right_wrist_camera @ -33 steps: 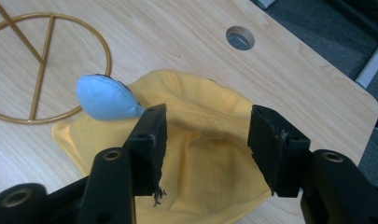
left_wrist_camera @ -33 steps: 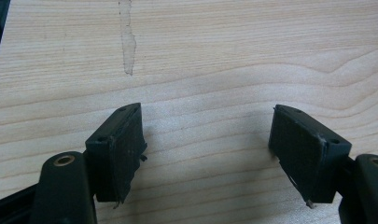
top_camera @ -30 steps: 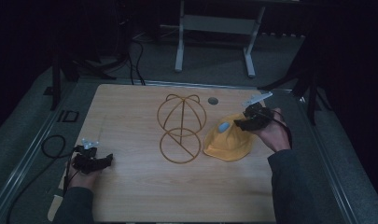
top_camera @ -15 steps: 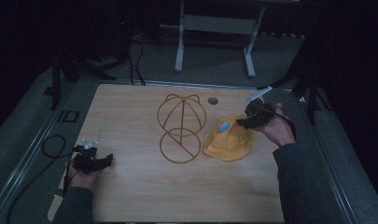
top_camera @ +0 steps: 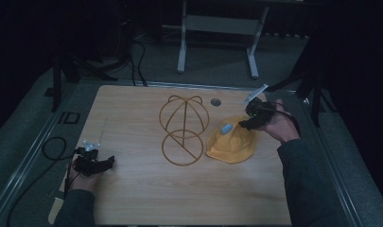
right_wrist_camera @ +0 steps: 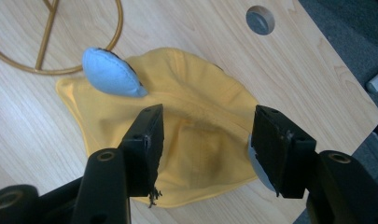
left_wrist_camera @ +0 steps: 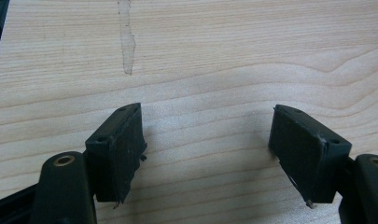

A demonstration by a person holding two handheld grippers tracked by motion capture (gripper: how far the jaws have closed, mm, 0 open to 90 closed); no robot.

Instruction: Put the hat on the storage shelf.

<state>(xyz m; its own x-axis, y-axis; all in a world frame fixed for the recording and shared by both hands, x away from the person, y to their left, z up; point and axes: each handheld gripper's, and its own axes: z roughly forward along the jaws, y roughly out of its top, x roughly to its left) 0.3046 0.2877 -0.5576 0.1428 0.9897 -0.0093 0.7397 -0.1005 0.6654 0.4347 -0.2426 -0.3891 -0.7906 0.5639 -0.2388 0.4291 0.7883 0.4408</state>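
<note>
Hovering over the yellow hat [right_wrist_camera: 200, 140], I see it lying flat on the surface [top_camera: 132, 198] at the far right, just beside the gold wire hat stand [top_camera: 183, 127]. A blue ear [right_wrist_camera: 109, 72] sticks up from its edge nearest the stand. My right gripper [right_wrist_camera: 205, 149] has its fingers spread wide above the crown, gripping nothing. To pick it up cleanly, I'd judge I should drop low and pinch a fold of cloth. My left gripper [left_wrist_camera: 207, 154] waits, fingers apart, over bare wood, well apart.
</note>
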